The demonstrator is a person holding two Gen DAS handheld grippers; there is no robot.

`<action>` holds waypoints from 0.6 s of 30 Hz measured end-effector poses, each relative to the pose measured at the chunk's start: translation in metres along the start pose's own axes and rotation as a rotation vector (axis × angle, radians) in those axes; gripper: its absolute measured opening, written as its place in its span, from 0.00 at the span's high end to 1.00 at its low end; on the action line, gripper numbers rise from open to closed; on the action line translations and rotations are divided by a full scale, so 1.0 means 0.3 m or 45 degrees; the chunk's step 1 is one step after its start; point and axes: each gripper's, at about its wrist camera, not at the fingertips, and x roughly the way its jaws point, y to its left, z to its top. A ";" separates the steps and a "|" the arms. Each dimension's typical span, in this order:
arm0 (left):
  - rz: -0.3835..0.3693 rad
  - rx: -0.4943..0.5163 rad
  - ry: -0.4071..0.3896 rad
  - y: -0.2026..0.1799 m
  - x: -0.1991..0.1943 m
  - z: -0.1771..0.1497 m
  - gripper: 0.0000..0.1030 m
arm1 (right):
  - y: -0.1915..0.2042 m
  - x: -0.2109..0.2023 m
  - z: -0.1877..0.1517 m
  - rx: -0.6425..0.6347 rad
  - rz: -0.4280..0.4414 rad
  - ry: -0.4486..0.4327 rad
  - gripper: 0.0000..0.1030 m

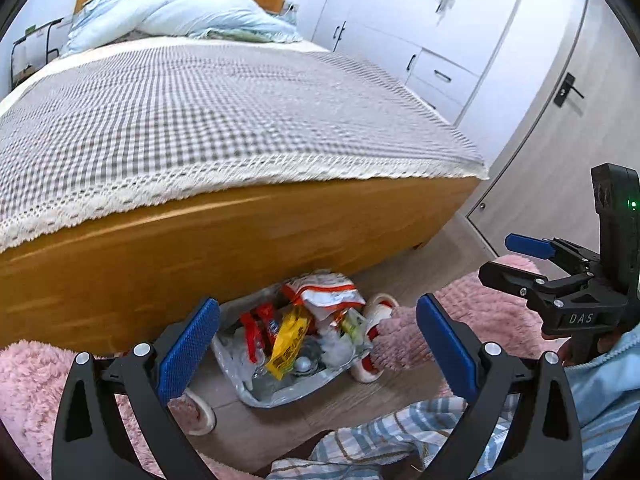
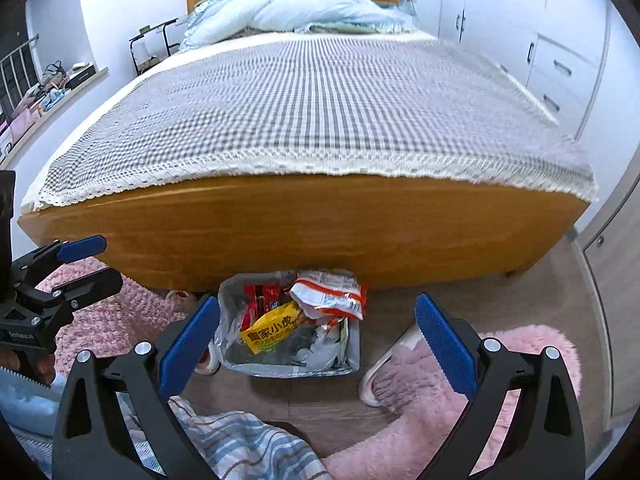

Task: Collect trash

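Observation:
A small bin lined with a clear bag [image 1: 244, 364] [image 2: 228, 312] stands on the floor against the wooden bed frame. It is full of wrappers: a yellow snack packet [image 1: 286, 340] [image 2: 270, 330], red wrappers [image 1: 252, 326] [image 2: 260, 296] and a crumpled white-and-orange packet [image 1: 326, 294] [image 2: 328, 294]. My left gripper [image 1: 318, 348] hangs open above the bin with nothing between its blue pads. My right gripper [image 2: 316, 340] is open too and holds nothing; in the left wrist view the right gripper [image 1: 520, 260] shows at the right edge. The left gripper [image 2: 88, 264] appears at the left edge of the right wrist view.
The bed [image 1: 224, 236] with a checked cover [image 1: 200, 112] fills the view ahead. Pink fuzzy slippers [image 1: 394, 332] [image 2: 404, 364] and pink fleece legs flank the bin on the wood floor. Striped cloth [image 2: 240, 440] lies below. White wardrobe doors [image 1: 420, 20] and a door [image 1: 560, 120] stand right.

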 end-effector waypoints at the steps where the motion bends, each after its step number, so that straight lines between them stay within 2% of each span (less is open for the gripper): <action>1: -0.002 0.006 -0.005 -0.005 -0.005 0.002 0.07 | 0.004 -0.013 0.001 -0.008 -0.007 -0.014 0.09; 11: -0.083 0.008 -0.014 -0.037 -0.017 -0.007 0.07 | 0.015 -0.044 -0.007 -0.032 -0.047 -0.042 0.09; 18: -0.086 0.002 -0.014 -0.040 -0.012 -0.017 0.07 | 0.019 -0.047 -0.013 -0.033 -0.054 -0.029 0.09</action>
